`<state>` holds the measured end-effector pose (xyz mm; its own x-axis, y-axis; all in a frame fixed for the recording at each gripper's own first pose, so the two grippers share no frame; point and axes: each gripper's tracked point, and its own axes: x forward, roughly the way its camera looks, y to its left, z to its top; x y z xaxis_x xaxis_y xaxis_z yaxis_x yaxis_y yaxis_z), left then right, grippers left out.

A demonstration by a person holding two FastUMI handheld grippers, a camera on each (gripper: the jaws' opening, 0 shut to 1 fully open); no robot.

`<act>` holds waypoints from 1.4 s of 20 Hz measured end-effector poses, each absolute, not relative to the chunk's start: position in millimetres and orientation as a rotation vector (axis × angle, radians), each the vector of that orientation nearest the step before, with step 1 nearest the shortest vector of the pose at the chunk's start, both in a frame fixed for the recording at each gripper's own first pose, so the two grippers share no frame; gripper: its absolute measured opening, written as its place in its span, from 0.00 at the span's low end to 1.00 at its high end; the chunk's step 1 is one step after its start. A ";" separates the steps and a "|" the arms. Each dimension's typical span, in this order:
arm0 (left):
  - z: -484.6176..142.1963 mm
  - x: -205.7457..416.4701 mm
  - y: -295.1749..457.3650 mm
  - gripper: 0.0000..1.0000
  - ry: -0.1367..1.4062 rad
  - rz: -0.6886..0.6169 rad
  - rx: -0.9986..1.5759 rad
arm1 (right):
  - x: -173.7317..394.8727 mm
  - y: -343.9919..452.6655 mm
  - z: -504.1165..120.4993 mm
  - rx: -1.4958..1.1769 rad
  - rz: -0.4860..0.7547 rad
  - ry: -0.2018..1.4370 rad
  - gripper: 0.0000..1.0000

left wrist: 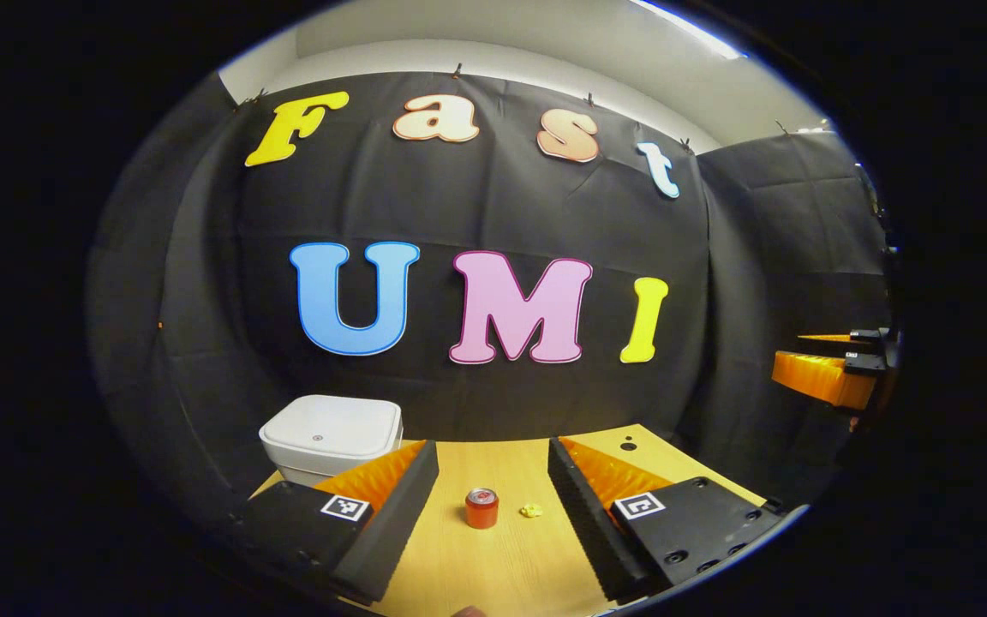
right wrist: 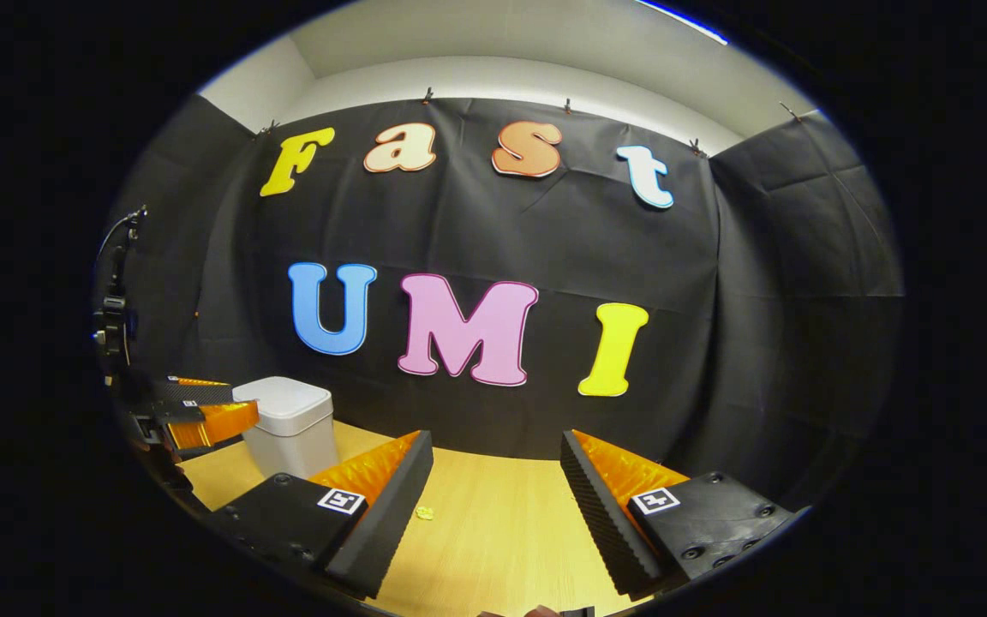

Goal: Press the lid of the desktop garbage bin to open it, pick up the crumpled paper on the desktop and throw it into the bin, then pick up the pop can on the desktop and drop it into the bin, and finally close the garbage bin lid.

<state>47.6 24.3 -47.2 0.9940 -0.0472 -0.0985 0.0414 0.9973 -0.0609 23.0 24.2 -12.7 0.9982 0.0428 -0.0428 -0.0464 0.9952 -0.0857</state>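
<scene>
Left tool (left wrist: pixel 493 506) hangs wide open and empty above the worktop (left wrist: pixel 511 566), pop can (left wrist: pixel 481 508) and crumpled paper (left wrist: pixel 532 511) between its fingers farther off. Right tool (right wrist: pixel 493 506) gapes empty too. Bin (left wrist: pixel 331 437) far left, lid down.

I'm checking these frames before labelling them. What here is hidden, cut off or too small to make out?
- Bin, left gripper view: base hidden behind that gripper's finger.
- Bin, right gripper view: left edge covered by the left gripper.
- Crumpled paper: too small for detail.
- Pop can: label too small.
</scene>
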 end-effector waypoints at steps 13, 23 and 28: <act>-55.3 99.0 161.7 0.06 0.175 0.069 0.049 | 21.1 80.9 -18.4 -0.145 0.110 0.045 0.96; -115.1 200.9 221.5 0.07 0.367 0.088 -0.002 | 20.5 70.4 -14.5 -0.117 0.084 0.048 0.96; -164.9 215.0 234.8 0.07 0.506 0.102 -0.026 | 19.2 53.9 -19.9 -0.119 0.050 0.068 0.96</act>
